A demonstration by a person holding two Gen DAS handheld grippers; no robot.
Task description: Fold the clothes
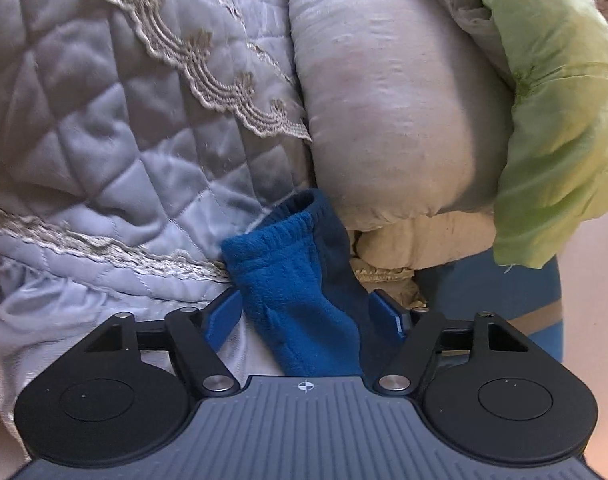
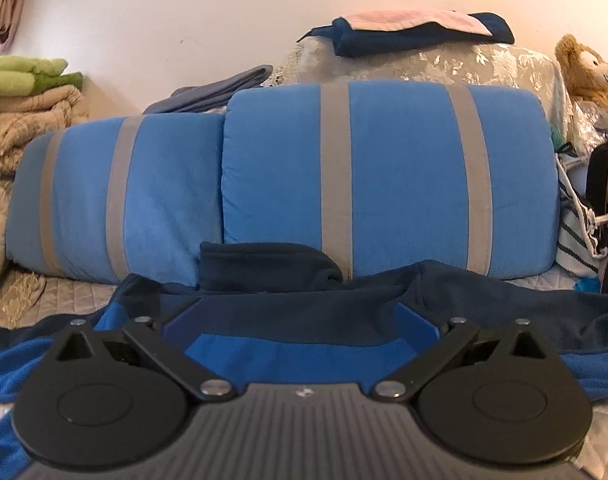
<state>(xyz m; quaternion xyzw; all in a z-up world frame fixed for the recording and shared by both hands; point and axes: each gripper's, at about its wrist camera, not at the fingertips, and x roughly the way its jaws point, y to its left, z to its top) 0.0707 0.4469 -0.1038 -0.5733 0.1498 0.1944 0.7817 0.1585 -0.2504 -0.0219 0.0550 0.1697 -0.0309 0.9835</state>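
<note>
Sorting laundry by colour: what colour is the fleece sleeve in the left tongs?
Bright blue with a navy side: fleece sleeve, clearest in the left wrist view.

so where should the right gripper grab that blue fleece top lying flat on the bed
Probably the near dark-navy edge of the fleece top, right ahead between the fingers of the right gripper. It lies flat and spread wide, so come in low from the near side, one finger sliding under that edge. The rolled dark sleeve cuff behind is bulkier to pinch.
</note>
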